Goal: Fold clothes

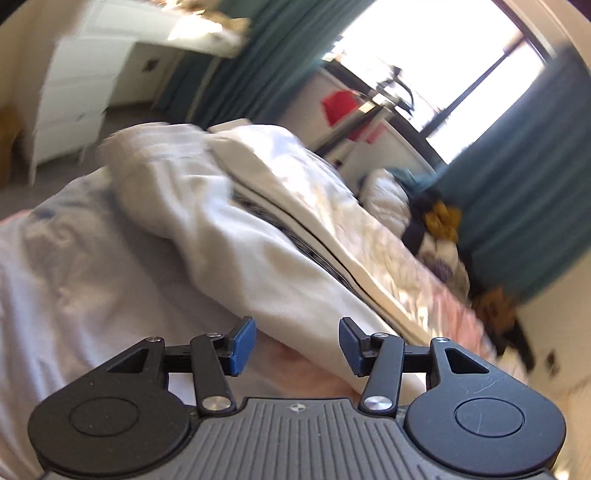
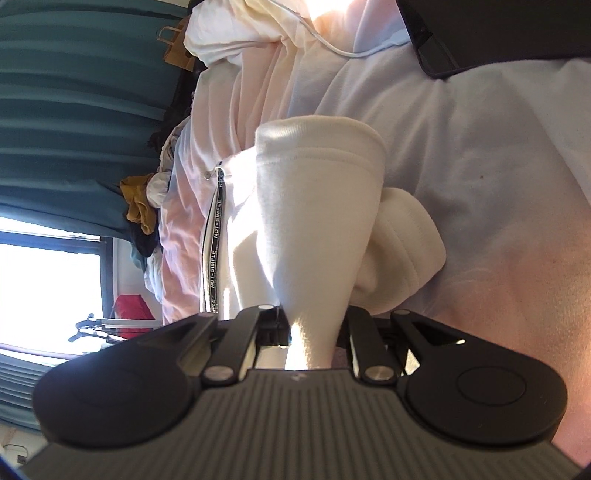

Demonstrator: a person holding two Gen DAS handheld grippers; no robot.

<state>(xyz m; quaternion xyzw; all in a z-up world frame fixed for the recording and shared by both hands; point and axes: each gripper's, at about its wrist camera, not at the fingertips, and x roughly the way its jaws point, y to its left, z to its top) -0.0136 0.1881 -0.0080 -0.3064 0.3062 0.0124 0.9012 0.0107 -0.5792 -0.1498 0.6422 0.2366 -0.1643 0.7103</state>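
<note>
A cream-white garment with a black lettered side stripe [image 1: 258, 221] lies crumpled on the pale bed sheet [image 1: 74, 277]. My left gripper [image 1: 297, 345] is open and empty, its blue pads [image 1: 243, 343] just above the sheet at the garment's near edge. In the right wrist view the same garment [image 2: 314, 206] runs away from the camera, its hemmed cuff end [image 2: 321, 136] farthest off, the stripe [image 2: 214, 243] on its left. My right gripper [image 2: 314, 332] is shut on a bunched part of the garment; the fingertips are hidden by cloth.
A white dresser [image 1: 74, 96] stands by the wall. Teal curtains [image 1: 517, 192] frame a bright window [image 1: 443, 55]. A pile of mustard and dark clothes [image 1: 439, 221] sits at the bed's far end. A dark flat device [image 2: 480, 33] and a white cable [image 2: 332, 46] lie on the sheet.
</note>
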